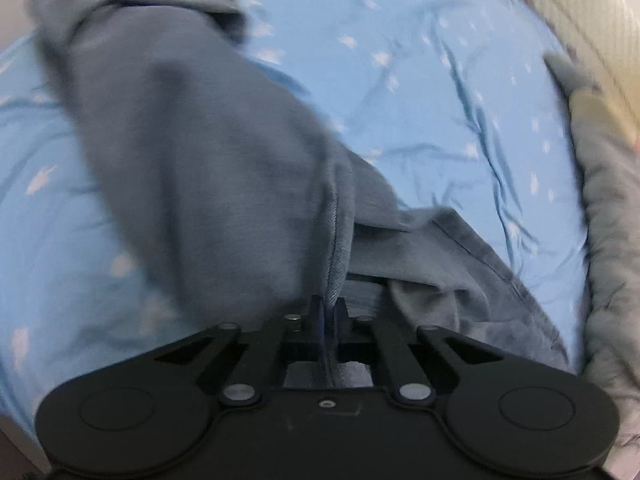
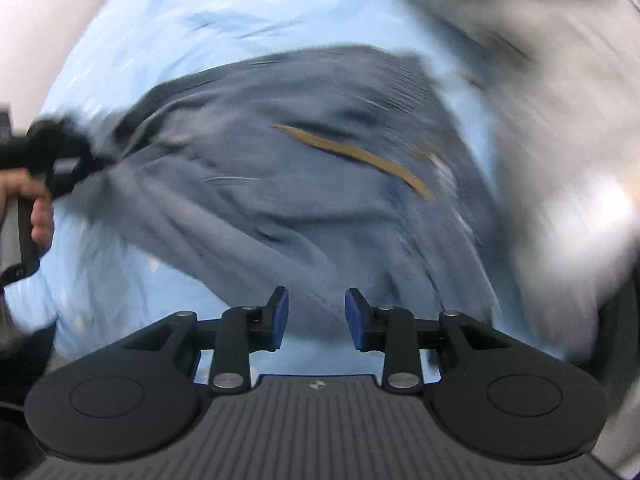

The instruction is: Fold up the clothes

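A grey-blue garment (image 1: 208,168) lies crumpled on a light blue star-print bedsheet (image 1: 420,80). My left gripper (image 1: 329,308) is shut on a seamed edge of the garment, which hangs from the jaws. In the right wrist view the garment (image 2: 280,184) spreads across the sheet, blurred by motion, with a tan stripe (image 2: 360,156) showing on it. The left gripper (image 2: 76,164) shows there at the left edge, pulling a corner of the cloth. My right gripper (image 2: 316,316) is open and empty, just short of the garment's near edge.
A grey fleece blanket (image 1: 608,208) lies along the right edge of the bed, next to a pale ribbed headboard or wall (image 1: 580,12). A pale grey cloth mass (image 2: 540,100) fills the right side of the right wrist view.
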Demonstrator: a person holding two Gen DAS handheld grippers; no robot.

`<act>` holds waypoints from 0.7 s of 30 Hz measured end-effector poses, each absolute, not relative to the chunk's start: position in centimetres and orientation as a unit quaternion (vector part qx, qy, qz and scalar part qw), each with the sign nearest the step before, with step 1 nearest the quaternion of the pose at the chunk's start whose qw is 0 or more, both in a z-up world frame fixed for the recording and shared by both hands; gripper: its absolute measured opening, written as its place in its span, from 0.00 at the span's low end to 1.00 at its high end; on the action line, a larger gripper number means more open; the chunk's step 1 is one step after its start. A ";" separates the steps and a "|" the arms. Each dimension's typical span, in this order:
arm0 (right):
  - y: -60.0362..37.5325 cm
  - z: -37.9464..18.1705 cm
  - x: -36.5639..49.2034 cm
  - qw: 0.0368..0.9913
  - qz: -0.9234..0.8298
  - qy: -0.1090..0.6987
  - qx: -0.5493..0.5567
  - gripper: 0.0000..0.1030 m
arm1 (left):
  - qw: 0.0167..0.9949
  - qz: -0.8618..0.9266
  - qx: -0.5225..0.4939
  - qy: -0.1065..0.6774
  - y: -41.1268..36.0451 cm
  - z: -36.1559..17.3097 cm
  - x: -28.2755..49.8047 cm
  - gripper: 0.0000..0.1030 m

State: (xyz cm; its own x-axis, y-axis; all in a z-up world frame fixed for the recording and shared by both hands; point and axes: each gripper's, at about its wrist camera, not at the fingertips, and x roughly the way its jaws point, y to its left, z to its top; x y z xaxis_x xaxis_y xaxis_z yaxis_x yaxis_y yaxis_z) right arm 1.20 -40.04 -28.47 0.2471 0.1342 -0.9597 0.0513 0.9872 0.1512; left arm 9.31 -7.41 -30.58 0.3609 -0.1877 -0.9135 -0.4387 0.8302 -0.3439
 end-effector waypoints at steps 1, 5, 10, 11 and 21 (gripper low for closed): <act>-38.7 -29.0 2.1 0.784 0.051 0.614 0.070 0.32 | 0.771 0.089 -0.307 0.551 -6.3 -30.4 8.3 0.03; -33.4 -31.0 5.7 0.773 0.150 0.615 0.047 0.32 | 0.742 0.117 -0.391 0.531 -2.4 -30.2 4.0 0.03; -26.8 -33.7 10.2 0.746 0.270 0.608 0.018 0.32 | 0.708 0.136 -0.442 0.534 0.9 -31.6 0.7 0.04; -25.8 -34.7 10.8 0.739 0.271 0.616 0.022 0.32 | 0.704 0.137 -0.446 0.535 1.4 -31.7 0.2 0.04; -17.3 -41.6 13.2 0.696 0.306 0.649 0.032 0.30 | 0.703 0.109 -0.451 0.540 3.7 -31.1 -2.5 0.09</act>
